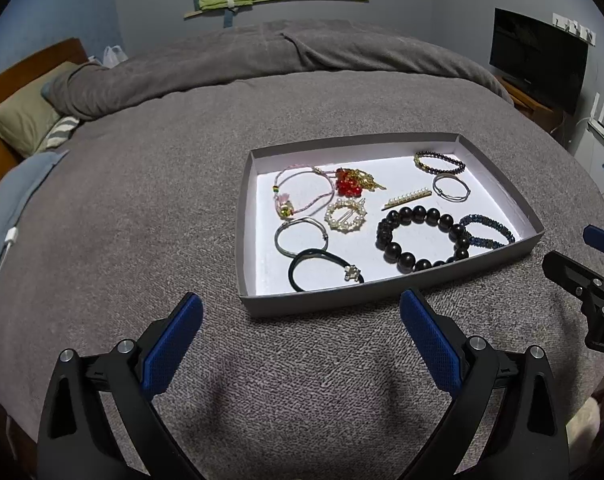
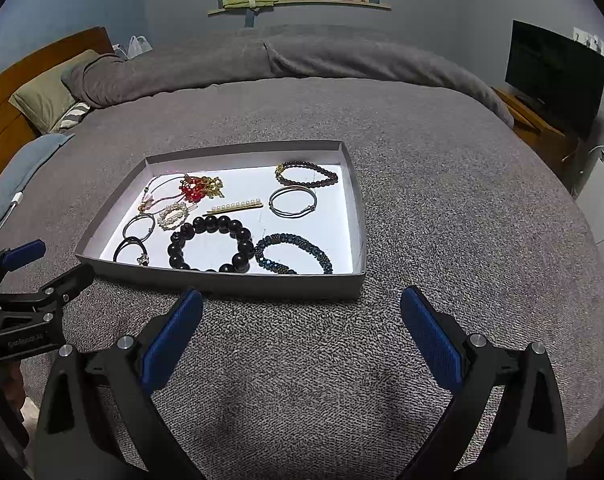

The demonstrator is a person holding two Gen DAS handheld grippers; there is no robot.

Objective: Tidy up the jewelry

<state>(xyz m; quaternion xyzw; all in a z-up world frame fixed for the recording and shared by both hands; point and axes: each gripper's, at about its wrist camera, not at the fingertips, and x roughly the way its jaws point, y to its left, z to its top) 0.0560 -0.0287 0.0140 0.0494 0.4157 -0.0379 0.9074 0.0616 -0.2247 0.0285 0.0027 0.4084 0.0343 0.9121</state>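
Observation:
A shallow grey box lid with a white floor lies on the bed and holds several pieces of jewelry. Among them are a large black bead bracelet, a blue bead bracelet, a pearl hair clip, a red bead cluster and a black hair tie. My left gripper is open and empty, just before the lid's near edge. My right gripper is open and empty, near the lid's near right corner.
The grey blanket covers the bed. Pillows and a wooden headboard are at the far left. A folded duvet lies at the back. A TV on a stand is at the right. A charging cable runs along the left edge.

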